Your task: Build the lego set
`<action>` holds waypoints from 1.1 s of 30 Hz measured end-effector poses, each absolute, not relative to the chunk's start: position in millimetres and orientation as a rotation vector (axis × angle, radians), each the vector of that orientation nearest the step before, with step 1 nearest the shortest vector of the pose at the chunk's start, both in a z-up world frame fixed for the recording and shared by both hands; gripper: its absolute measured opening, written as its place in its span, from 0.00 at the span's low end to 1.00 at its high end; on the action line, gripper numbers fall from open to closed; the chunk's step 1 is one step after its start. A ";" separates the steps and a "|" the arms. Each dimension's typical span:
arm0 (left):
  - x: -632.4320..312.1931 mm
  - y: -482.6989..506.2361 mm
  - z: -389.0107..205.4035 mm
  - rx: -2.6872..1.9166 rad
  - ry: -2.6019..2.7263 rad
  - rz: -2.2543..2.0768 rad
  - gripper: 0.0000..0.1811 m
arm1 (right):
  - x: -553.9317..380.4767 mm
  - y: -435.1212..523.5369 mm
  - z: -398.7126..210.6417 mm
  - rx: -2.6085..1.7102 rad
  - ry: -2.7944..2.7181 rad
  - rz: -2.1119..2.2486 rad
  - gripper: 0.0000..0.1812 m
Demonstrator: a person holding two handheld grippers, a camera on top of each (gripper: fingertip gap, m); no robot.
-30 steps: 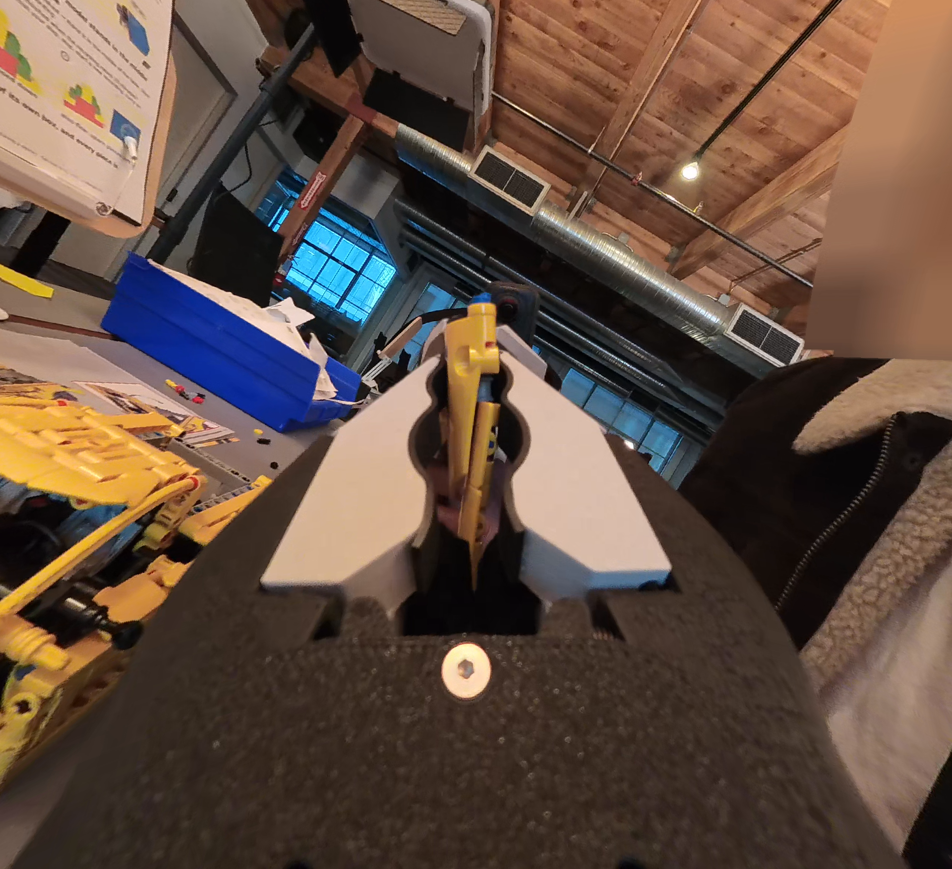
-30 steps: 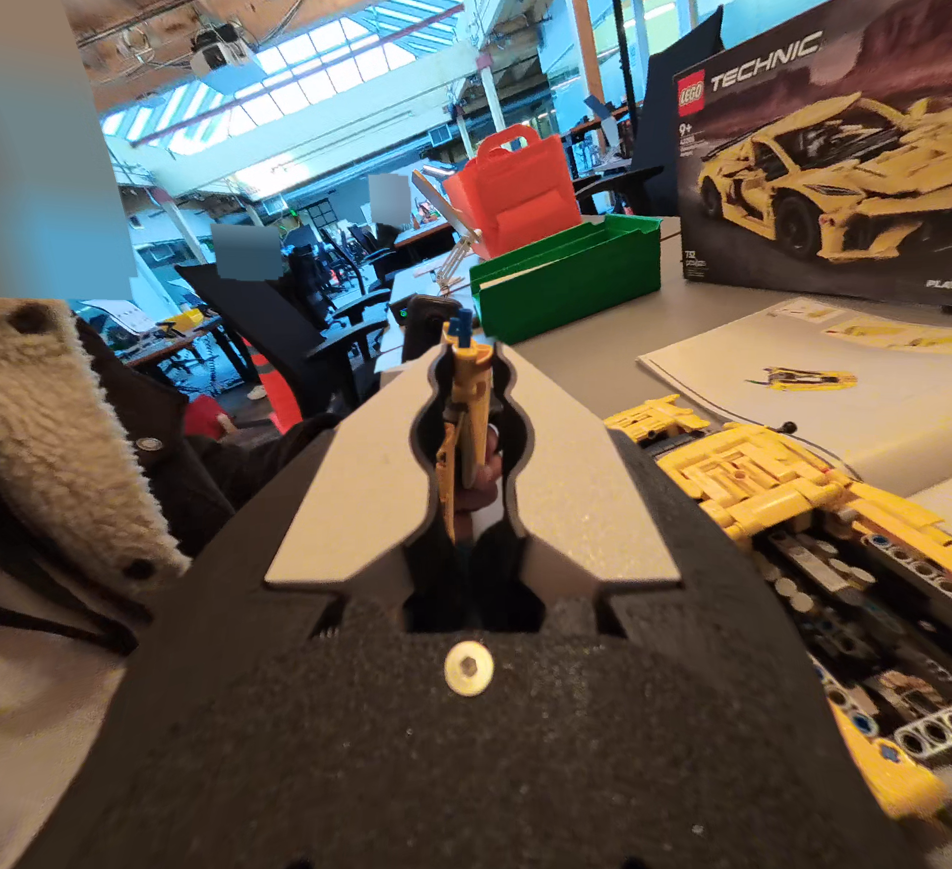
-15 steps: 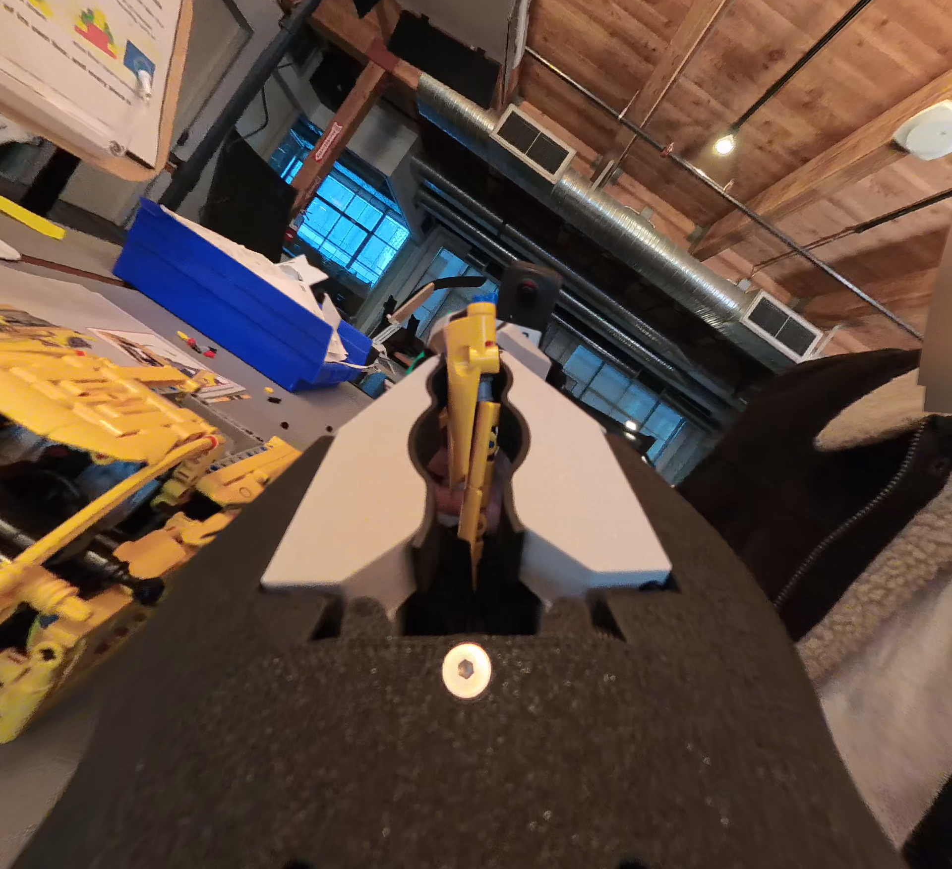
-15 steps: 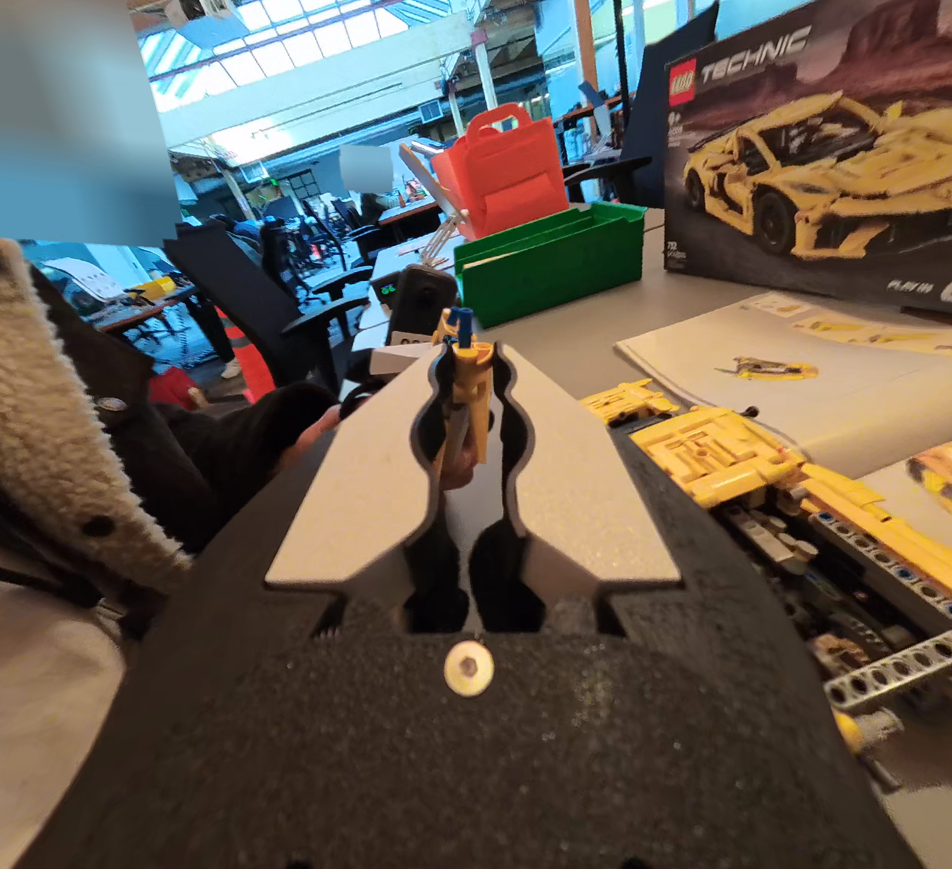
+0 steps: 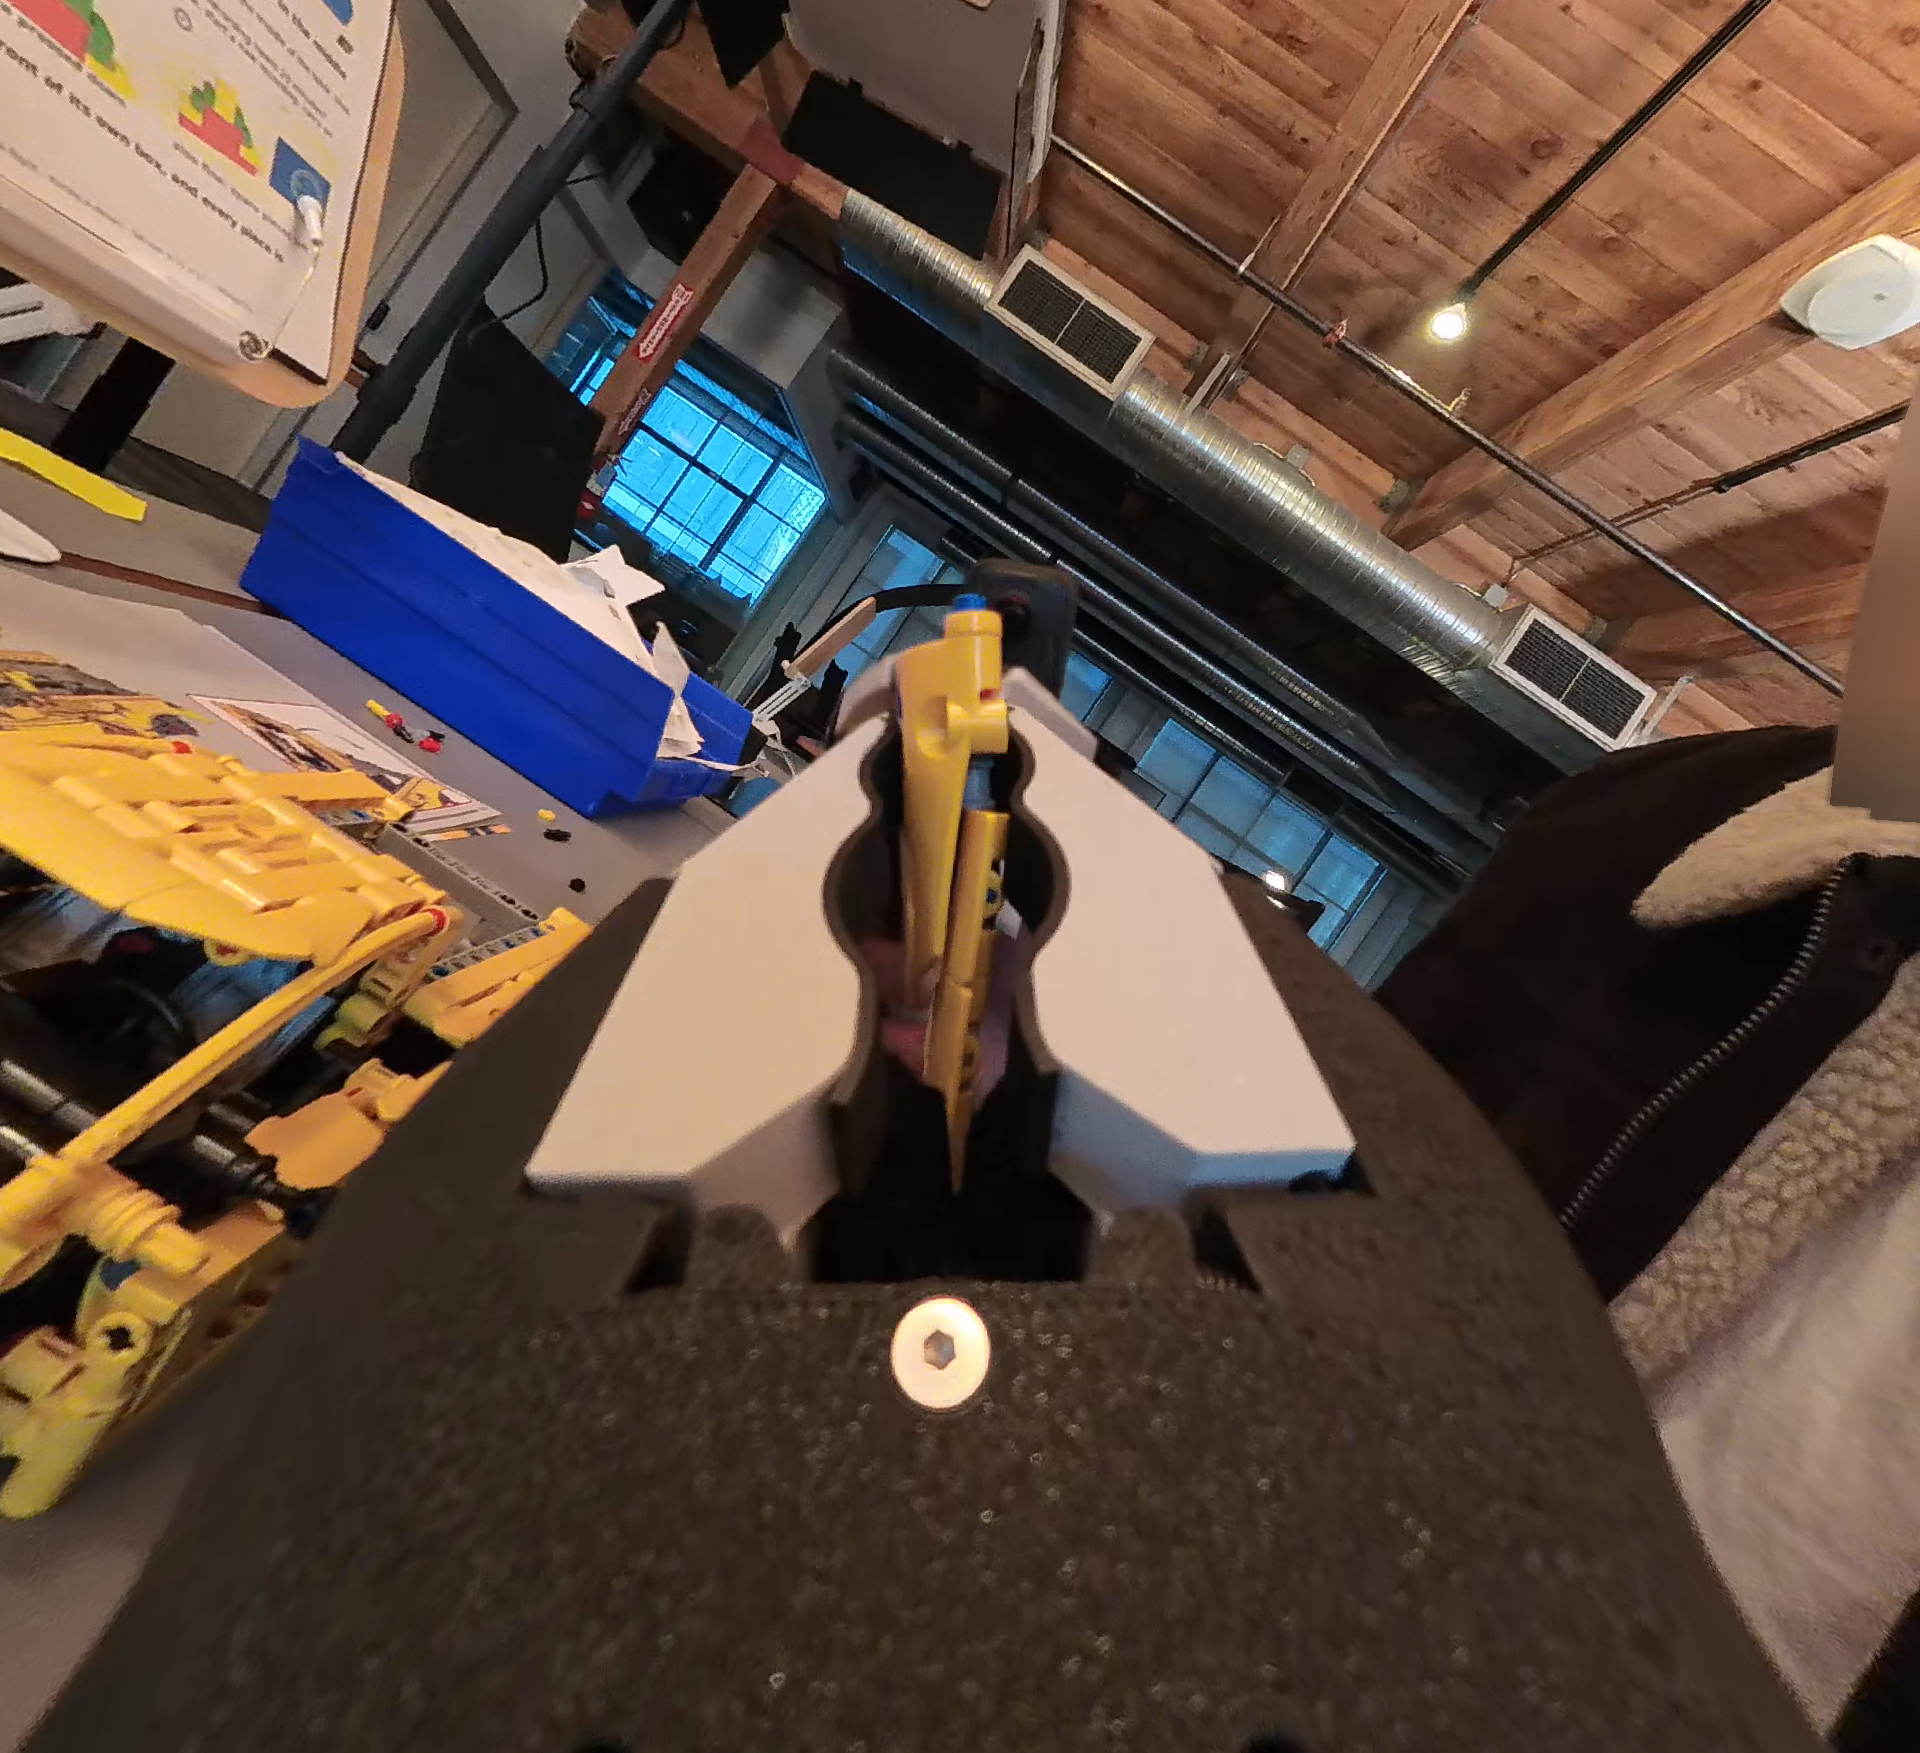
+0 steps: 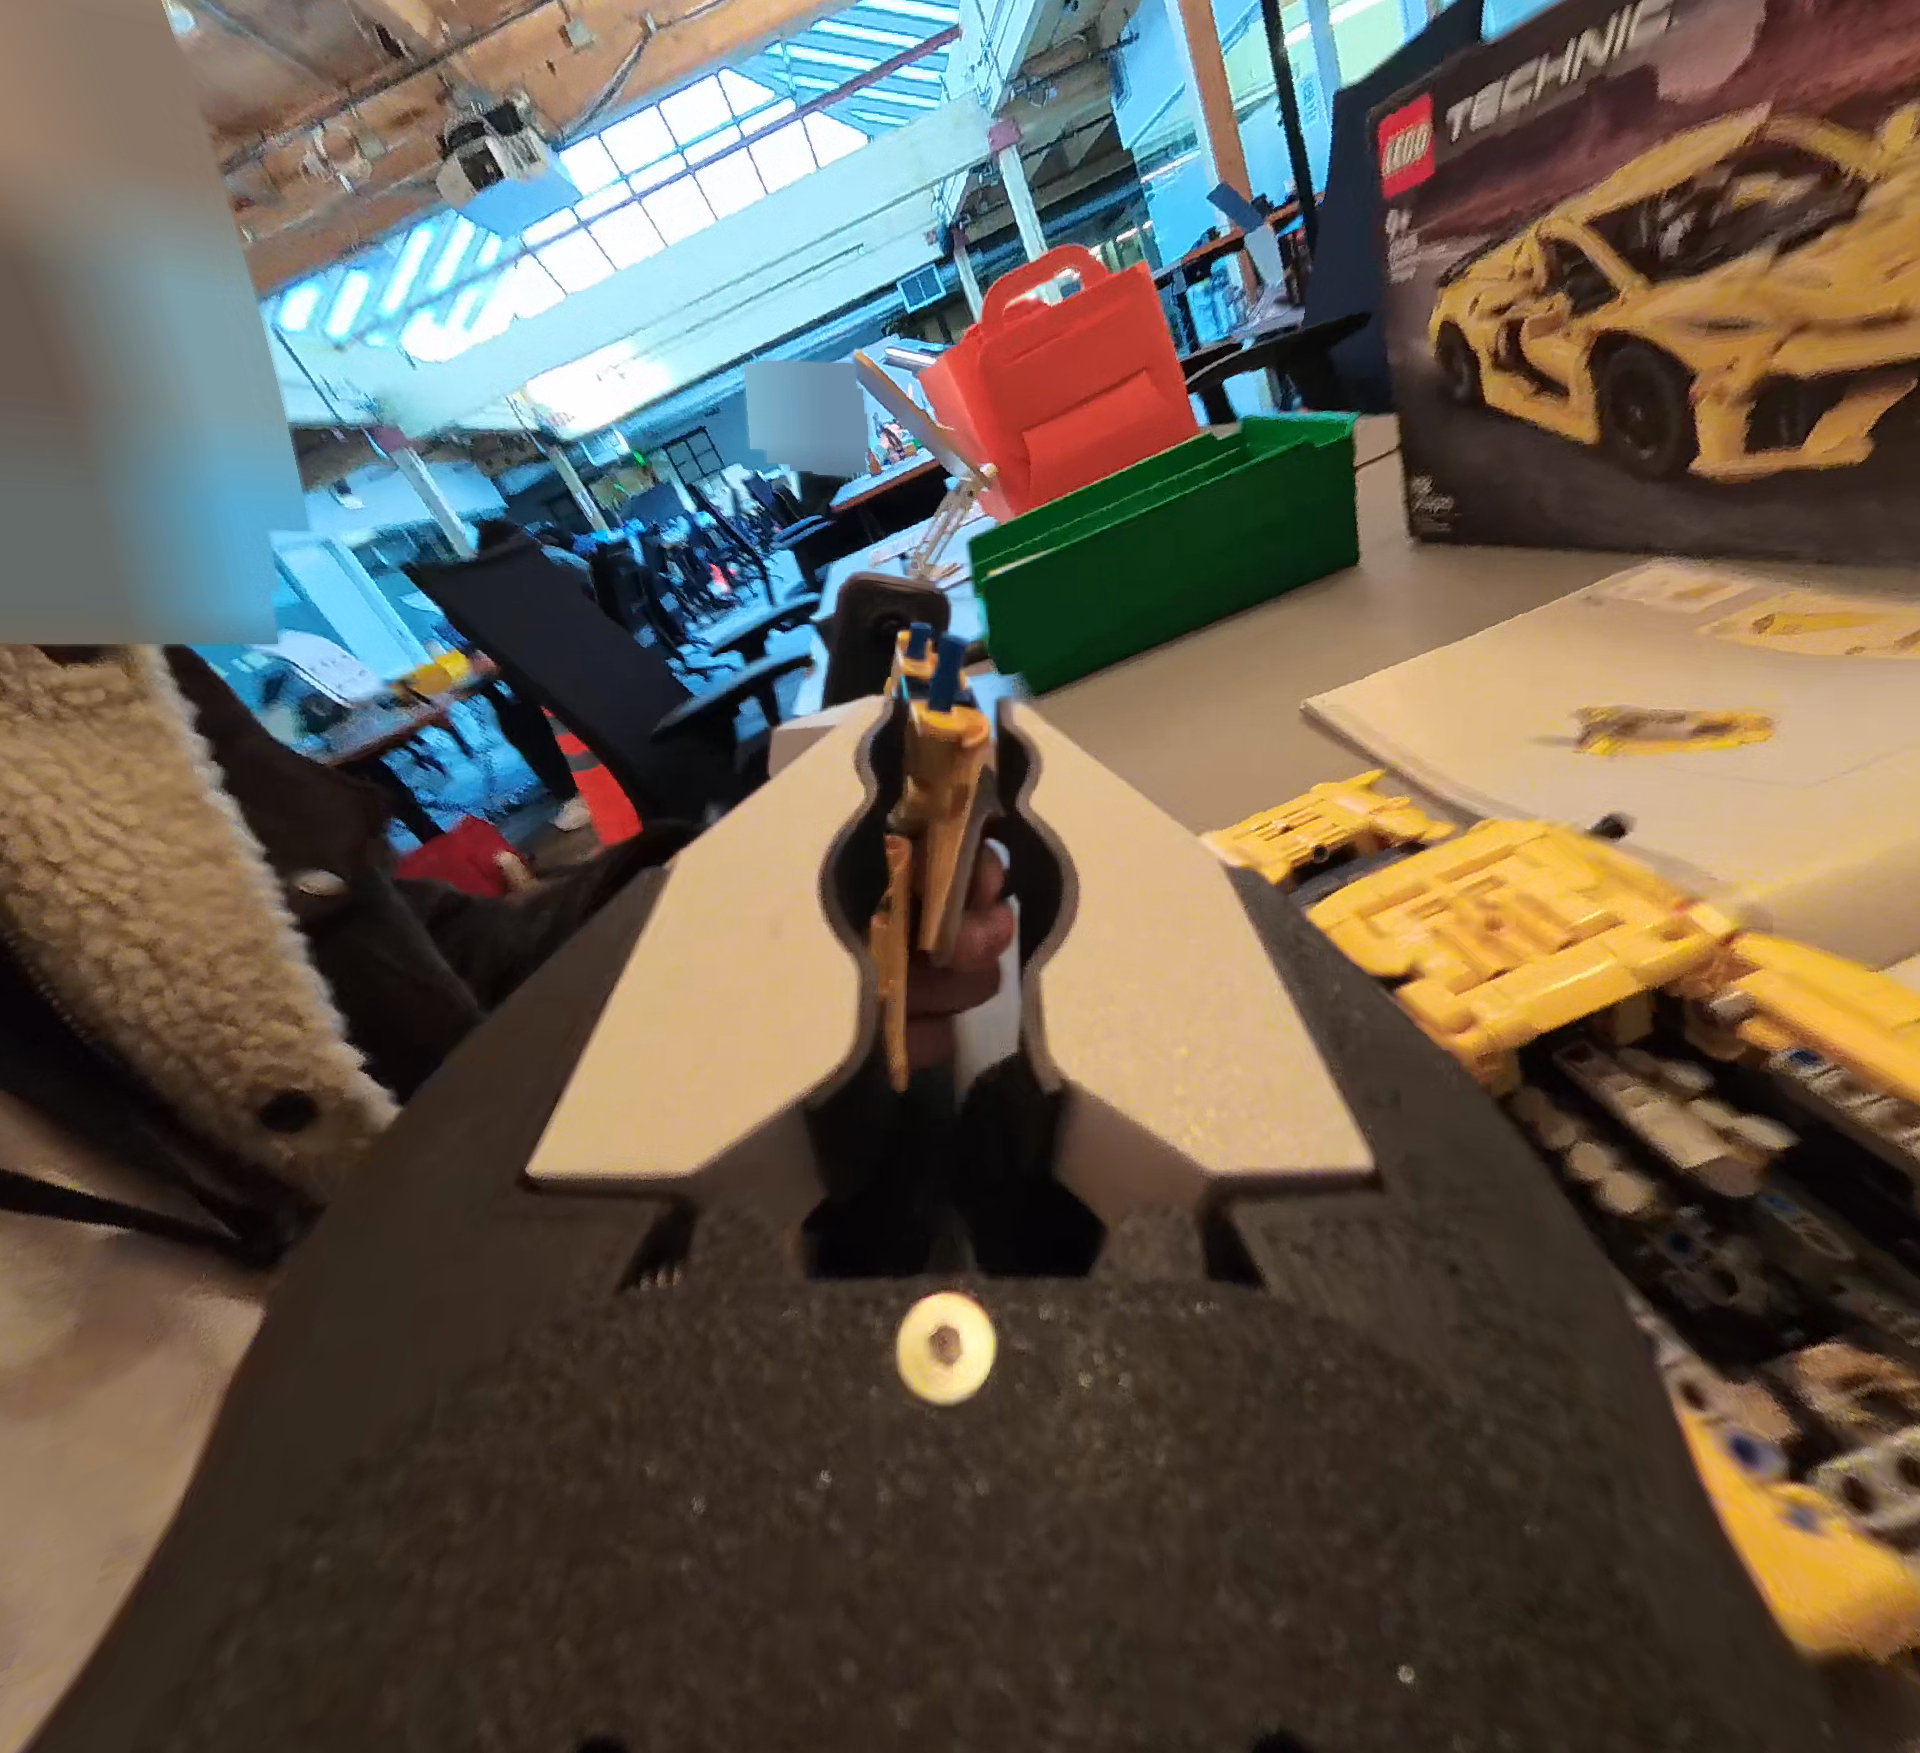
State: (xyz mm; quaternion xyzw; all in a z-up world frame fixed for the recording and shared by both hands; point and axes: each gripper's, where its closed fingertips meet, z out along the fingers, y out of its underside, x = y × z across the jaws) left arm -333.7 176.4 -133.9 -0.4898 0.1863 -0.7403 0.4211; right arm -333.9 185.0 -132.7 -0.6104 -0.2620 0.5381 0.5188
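Both grey-fingered grippers, the left gripper (image 5: 951, 716) and the right gripper (image 6: 940, 727), are pointing at each other, raised off the table, each clamping the same slim yellow lego sub-assembly (image 5: 961, 830) with a blue pin on top, beside the half-built yellow lego car (image 5: 197, 882).

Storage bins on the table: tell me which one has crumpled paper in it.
The blue bin, seen in the left wrist view, with white crumpled paper spilling over its rim. The green bin, in the right wrist view, shows no paper; a red bag stands behind it.
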 end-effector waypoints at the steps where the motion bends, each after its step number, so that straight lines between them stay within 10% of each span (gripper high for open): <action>1: -334.0 177.0 -134.8 -1.233 0.461 -1.856 0.08 | -330.2 187.4 -129.4 -1.433 -0.658 1.218 0.17; 12: -325.5 182.9 -155.0 -1.462 0.383 -1.951 0.08 | -314.8 172.5 -167.0 -1.569 -1.273 0.117 0.46; 33: -301.7 162.5 -172.5 -1.597 0.613 -1.805 0.08 | -302.1 167.3 -171.6 -1.544 -1.370 -0.017 0.18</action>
